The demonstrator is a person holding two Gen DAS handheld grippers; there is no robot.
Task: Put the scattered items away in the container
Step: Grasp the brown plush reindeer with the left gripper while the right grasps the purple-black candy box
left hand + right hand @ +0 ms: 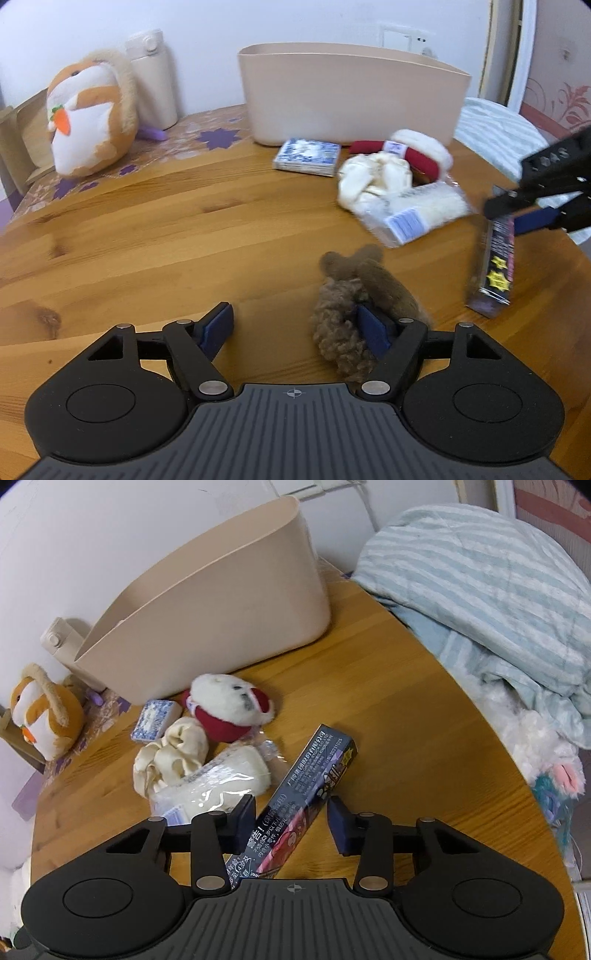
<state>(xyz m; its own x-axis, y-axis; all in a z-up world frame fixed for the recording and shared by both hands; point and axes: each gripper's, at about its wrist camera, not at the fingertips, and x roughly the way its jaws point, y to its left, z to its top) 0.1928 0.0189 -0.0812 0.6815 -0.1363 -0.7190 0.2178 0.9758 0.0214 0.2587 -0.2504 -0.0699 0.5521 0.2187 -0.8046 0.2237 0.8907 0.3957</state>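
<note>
A beige container [351, 96] [221, 602] stands at the back of the wooden table [147, 229]. My left gripper [295, 326] is open. A brown plush toy [354, 295] lies against its right finger, with curly fur reaching inside that pad. My right gripper [291, 823] [517, 210] straddles a dark printed box [310, 786] [491, 266]. Its left pad meets the box's edge, while a thin strip of table shows before the right pad. A red-and-white plush [229, 705], a cream cloth bundle [173, 753], a wrapped white pack [218, 779] and a blue-white packet [153, 720] lie near the container.
An orange-and-white hamster plush [88, 118] and a cream bottle [155, 77] stand at the back left by the wall. Striped bedding [480, 590] lies past the table's curved right edge [491, 738]. Bare wood spreads left of my left gripper.
</note>
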